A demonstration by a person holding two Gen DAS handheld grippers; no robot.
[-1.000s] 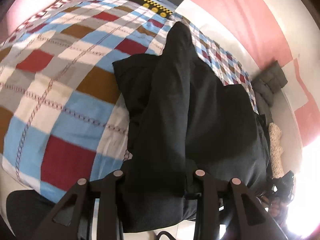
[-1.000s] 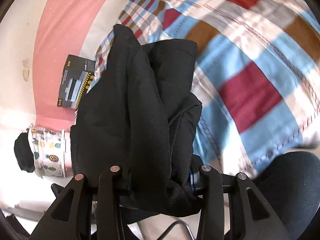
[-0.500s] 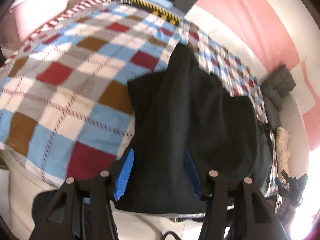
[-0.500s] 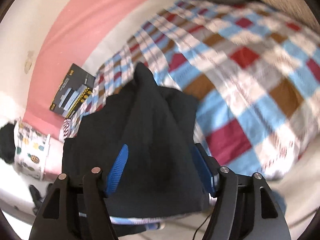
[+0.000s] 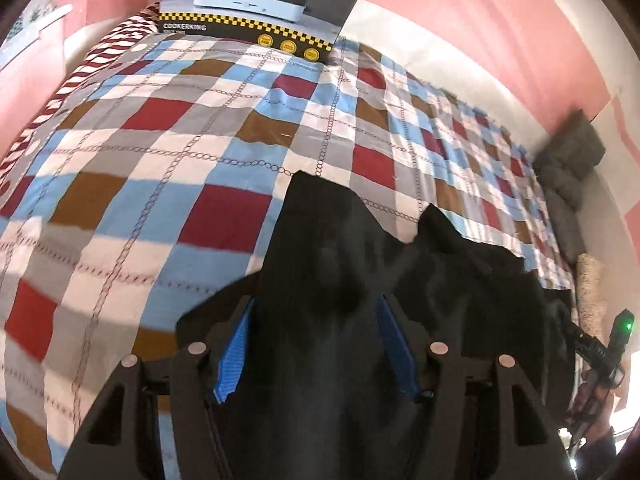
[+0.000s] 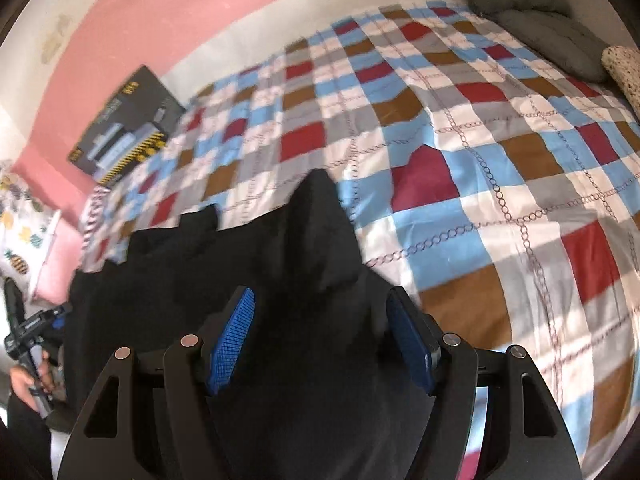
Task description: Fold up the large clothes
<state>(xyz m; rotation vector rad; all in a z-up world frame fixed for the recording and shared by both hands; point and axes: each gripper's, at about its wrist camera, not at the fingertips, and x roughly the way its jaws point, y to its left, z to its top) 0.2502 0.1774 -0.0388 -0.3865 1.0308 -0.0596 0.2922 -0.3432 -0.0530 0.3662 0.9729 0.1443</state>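
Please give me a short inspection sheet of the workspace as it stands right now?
Surface: bed with checked bedspread, sunlit patches.
Job's things: black garment bunched at the near edge of the bed, two peaks sticking up.
Clutter: cooker box at the far edge by the wall; grey cushions; pineapple-print pillow.
Grippers: left hand-held gripper opening, cloth between the blue pads, which look clear of it; right hand-held gripper open, cloth between the pads, not pinched.
Cables: nothing seen.
Surroundings: pink and white wall.
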